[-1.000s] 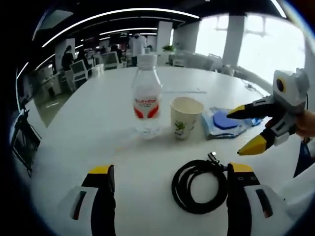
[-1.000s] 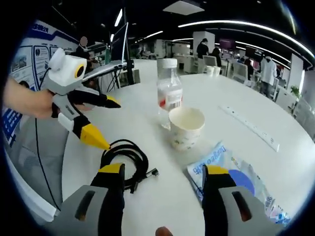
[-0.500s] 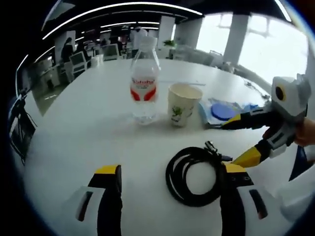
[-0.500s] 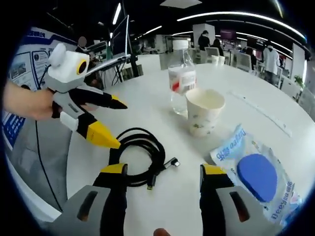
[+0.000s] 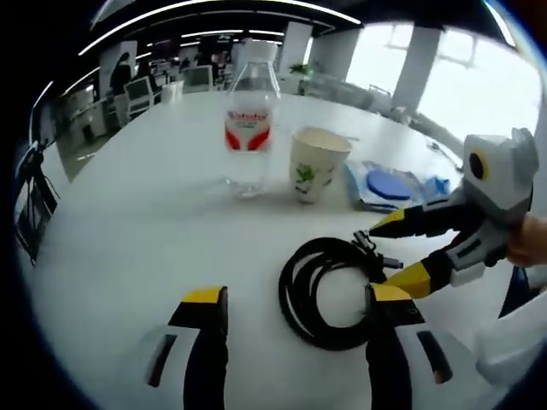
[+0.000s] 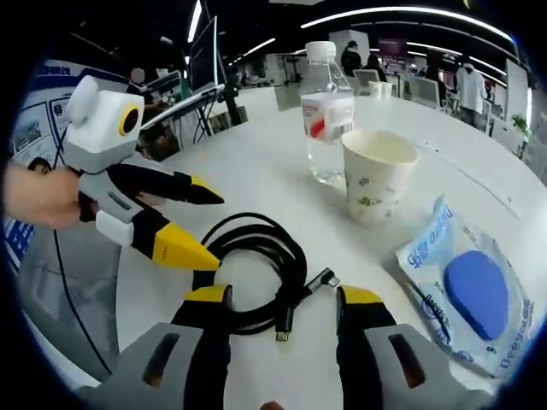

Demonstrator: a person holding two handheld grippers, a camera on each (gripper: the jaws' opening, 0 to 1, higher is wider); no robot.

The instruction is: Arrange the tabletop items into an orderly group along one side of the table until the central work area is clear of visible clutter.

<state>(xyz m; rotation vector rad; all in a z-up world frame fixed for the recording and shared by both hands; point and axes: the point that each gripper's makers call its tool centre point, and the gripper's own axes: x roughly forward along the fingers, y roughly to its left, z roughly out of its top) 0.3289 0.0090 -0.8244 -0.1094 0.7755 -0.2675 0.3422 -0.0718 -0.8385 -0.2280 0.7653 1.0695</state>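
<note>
While my left claw (image 6: 192,222) hangs open beside the coiled black cable (image 6: 256,269) on the white worktop (image 6: 256,171), my right claw (image 6: 278,299) spreads open over that coil; behind it stand a water bottle (image 6: 327,115) and paper cup (image 6: 378,175), with a blue packet (image 6: 470,290) at right.

Left gripper (image 5: 293,301): jaws parted, low, pointing toward 12 o'clock.
Right gripper (image 6: 278,301): jaws parted, pointing toward 12 o'clock.
Hand (image 6: 38,198): at 9 o'clock, gripping the left gripper's handle.
</note>
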